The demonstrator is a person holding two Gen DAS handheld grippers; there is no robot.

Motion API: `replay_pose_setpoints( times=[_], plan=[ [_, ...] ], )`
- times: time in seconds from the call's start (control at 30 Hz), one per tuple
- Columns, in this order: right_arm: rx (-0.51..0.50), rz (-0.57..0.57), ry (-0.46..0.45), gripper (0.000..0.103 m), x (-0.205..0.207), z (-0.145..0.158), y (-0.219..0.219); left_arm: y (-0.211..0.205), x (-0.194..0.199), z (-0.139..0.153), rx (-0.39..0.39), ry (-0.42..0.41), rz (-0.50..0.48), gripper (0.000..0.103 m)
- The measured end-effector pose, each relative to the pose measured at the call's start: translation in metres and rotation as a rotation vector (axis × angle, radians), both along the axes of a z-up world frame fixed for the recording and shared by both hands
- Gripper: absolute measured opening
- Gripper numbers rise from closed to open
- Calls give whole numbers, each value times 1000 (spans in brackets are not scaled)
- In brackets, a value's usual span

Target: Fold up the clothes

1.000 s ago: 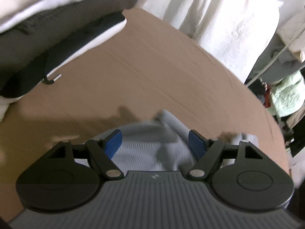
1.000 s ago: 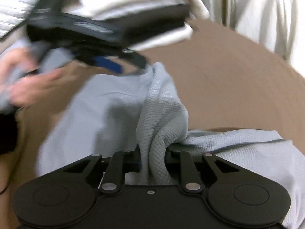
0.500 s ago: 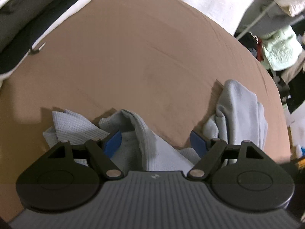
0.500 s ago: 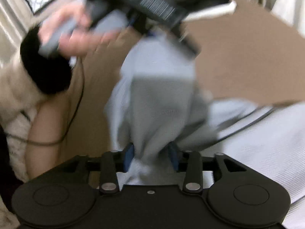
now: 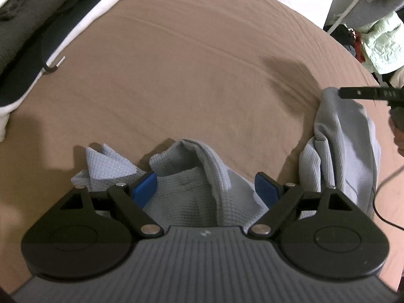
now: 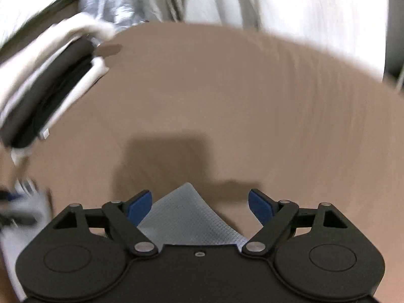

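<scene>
My left gripper [image 5: 205, 185] hangs with its jaws wide apart over the rumpled near edge of a pale blue waffle-knit garment [image 5: 186, 192] on the tan bed sheet [image 5: 202, 75]; the pads have just been spreading, and cloth lies between them without being pinched. My right gripper [image 6: 200, 205] has just let its jaws swing apart, a loose corner of the same knit [image 6: 186, 217] lying between its blue pads untouched. To the right, in the left wrist view, another bunch of the garment [image 5: 343, 146] stands up in a ridge. It looks light, soft and limp, sure to sag and crease, so I judge a hem or corner the best place to pinch, both grippers pulling it taut. Farther left sits a stack of folded clothes [image 5: 38, 25], dark and white.
</scene>
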State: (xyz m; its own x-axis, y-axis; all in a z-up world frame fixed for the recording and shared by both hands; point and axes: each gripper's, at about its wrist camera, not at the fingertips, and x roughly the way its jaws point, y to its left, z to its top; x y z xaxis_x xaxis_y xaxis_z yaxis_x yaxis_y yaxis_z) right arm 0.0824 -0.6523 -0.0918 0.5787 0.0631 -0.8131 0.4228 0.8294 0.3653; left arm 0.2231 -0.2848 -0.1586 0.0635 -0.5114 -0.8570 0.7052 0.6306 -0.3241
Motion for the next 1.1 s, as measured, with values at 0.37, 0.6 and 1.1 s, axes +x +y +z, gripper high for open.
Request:
replay_pose_setpoints(
  times=[0.37,0.6,1.1],
  plan=[
    [138,481,10,16,-89,-26,95,13,-16,19,-132,88,-66,84],
    [179,465,109,20,-111,-12,101,2,-18,12,-77,56,-71,85],
    [9,201,-38,11,-80,-3,105,0,-34,3,52,-243,20,16]
  ],
)
